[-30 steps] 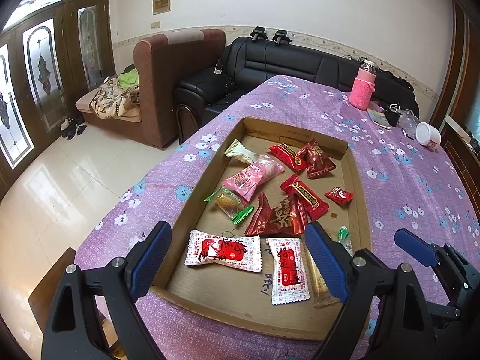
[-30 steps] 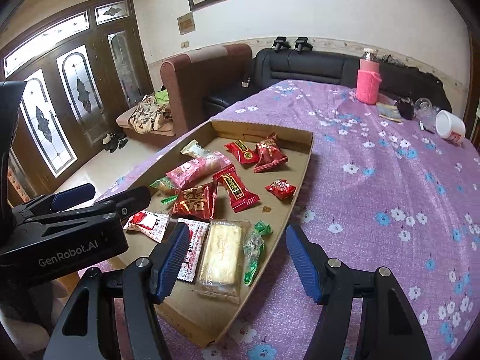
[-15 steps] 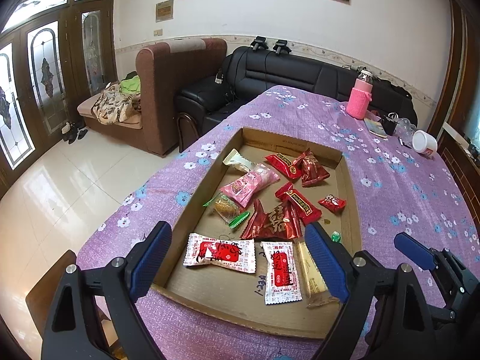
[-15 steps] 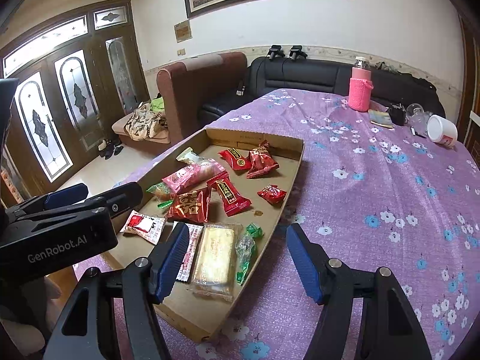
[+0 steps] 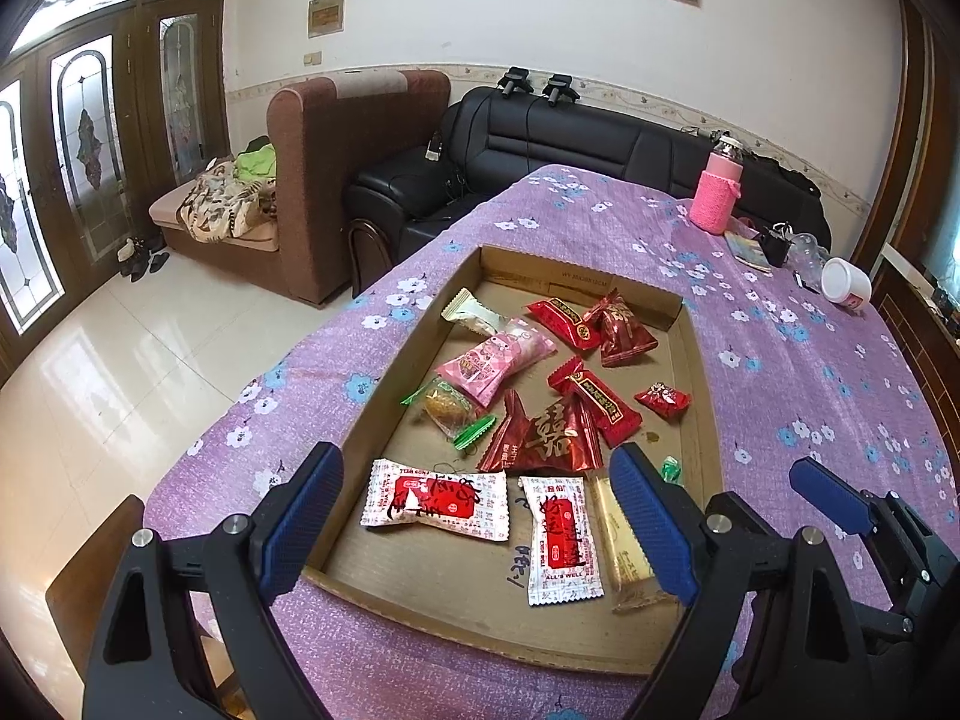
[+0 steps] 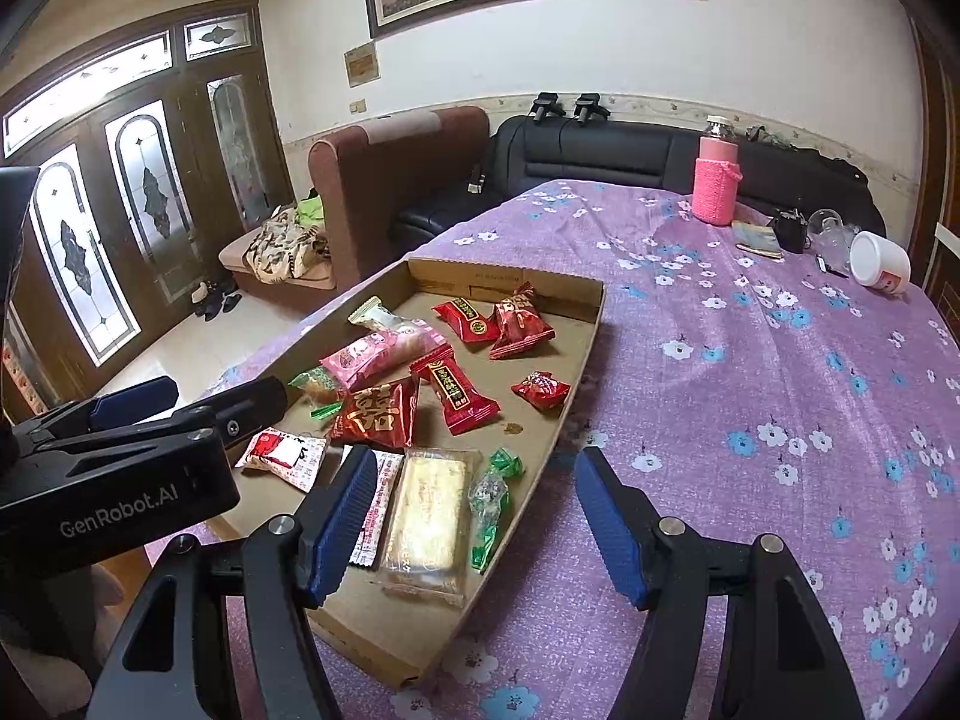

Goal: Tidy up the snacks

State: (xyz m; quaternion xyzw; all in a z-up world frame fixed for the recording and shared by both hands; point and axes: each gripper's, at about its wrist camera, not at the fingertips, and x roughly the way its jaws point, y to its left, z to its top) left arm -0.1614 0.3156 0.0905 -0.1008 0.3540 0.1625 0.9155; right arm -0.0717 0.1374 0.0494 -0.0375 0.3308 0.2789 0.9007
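A shallow cardboard tray with low folded walls sits on a worktop draped in a purple cloth printed with white and blue flowers. Loose snacks lie on its flat brown floor: a glossy pink pillow pack, a pale cream wrapper beside it at the far left, two shiny red foil bars, a crinkled red pyramid pouch, a wide dark red packet with a gold character, a small red twist sweet, a clear pack with green serrated ends, two white sachets with red labels near the front wall, a long clear-wrapped golden biscuit bar and a small green-wrapped sweet by the right wall.

The left gripper hangs over the front of the tray, its ribbed blue pads spread wide and holding nothing. The right gripper is likewise spread wide and empty, straddling the tray's right wall.

A pink knitted bottle cover and a tipped white cup stand at the far end
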